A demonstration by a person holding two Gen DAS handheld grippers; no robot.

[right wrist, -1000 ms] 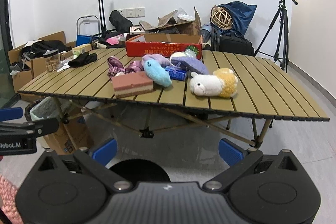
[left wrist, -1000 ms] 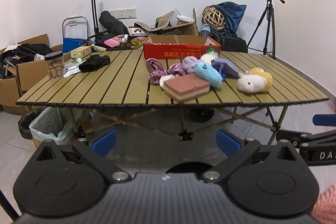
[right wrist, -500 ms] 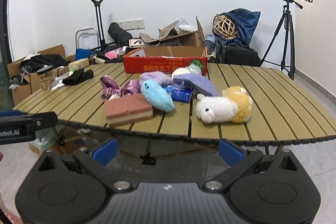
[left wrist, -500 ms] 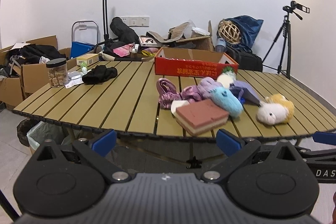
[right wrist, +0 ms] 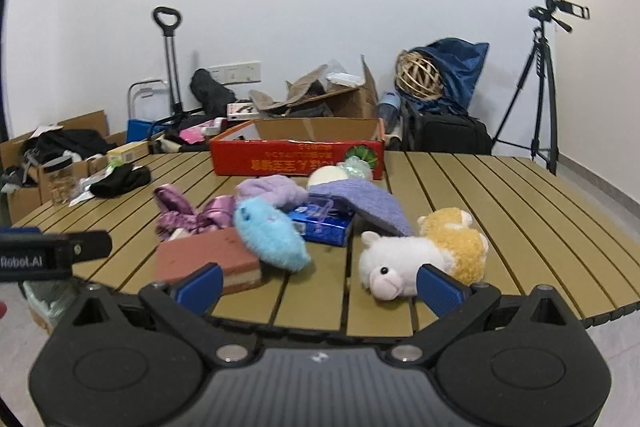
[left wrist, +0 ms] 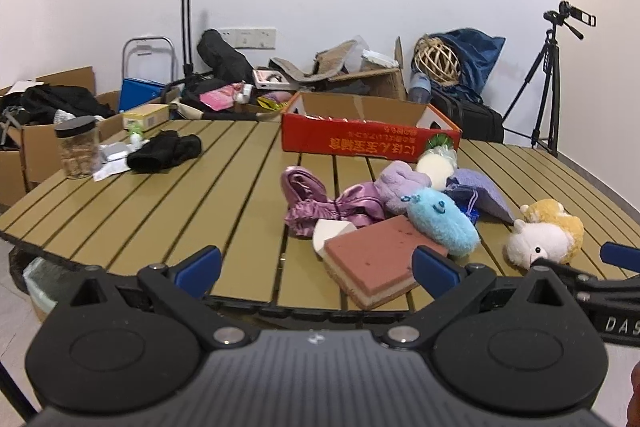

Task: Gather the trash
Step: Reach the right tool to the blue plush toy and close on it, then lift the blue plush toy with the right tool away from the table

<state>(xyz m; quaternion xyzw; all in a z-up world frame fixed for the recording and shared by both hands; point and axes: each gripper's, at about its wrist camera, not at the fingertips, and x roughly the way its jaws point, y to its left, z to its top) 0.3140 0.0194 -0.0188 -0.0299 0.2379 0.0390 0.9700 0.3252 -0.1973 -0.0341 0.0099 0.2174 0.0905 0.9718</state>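
A heap lies on the slatted olive table (left wrist: 192, 211): a pink sponge block (left wrist: 376, 263), a blue plush (left wrist: 444, 223), purple satin cloth (left wrist: 316, 203), a white-and-yellow alpaca plush (right wrist: 424, 255) and a blue packet (right wrist: 324, 227). White paper scraps (left wrist: 110, 167) lie by a jar (left wrist: 78, 147) at the far left. My left gripper (left wrist: 317, 267) is open at the table's near edge, short of the sponge block. My right gripper (right wrist: 320, 287) is open and empty, in front of the alpaca plush. Neither touches anything.
A red cardboard box (left wrist: 360, 131) stands at the table's back, with a black cloth (left wrist: 164, 151) to its left. A lined bin (left wrist: 38, 275) sits below the table's left corner. Boxes, bags and a tripod (left wrist: 552, 79) crowd the wall.
Both grippers have risen and come closer to the table. The view went from under its edge to over its top. The things on the table have not moved.
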